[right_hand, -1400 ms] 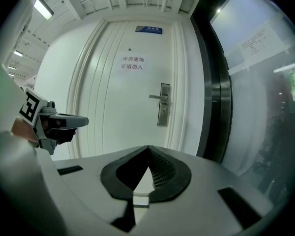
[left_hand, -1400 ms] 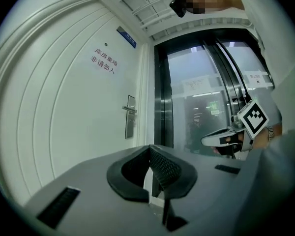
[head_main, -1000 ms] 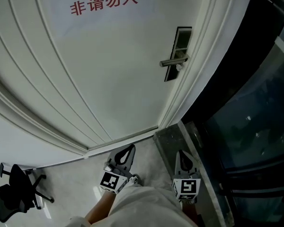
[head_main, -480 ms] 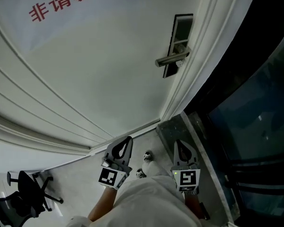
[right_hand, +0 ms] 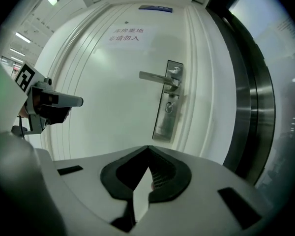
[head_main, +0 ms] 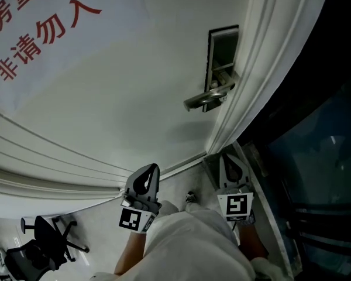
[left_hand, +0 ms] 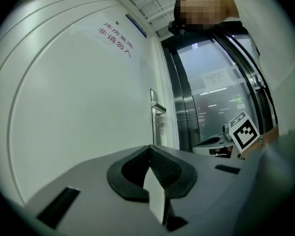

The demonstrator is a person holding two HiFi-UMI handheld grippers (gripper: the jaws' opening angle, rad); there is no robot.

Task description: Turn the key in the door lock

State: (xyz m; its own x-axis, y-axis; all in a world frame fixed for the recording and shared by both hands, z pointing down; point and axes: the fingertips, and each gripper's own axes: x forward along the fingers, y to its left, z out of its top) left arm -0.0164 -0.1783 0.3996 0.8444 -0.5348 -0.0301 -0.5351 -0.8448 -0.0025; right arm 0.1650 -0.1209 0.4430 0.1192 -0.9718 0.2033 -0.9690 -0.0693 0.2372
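Door lock (right_hand: 163, 124): tall silver plate at the white door's (right_hand: 103, 107) right edge, lever handle (right_hand: 155, 77) level, pointing left. Round keyhole fitting (right_hand: 170, 107) below the lever; key indistinct.

Grey floor (head_main: 96, 218), black office chair (head_main: 44, 239) standing on it

A black office chair (head_main: 44, 247) stands on the pale floor (head_main: 99, 239) at the lower left. Red printed characters (head_main: 41, 34) are at the upper left. At the right is a dark glass wall (head_main: 322, 157), and a paper notice (left_hand: 216, 77) shows on it. A small blue plate (right_hand: 155, 7) sits high up.
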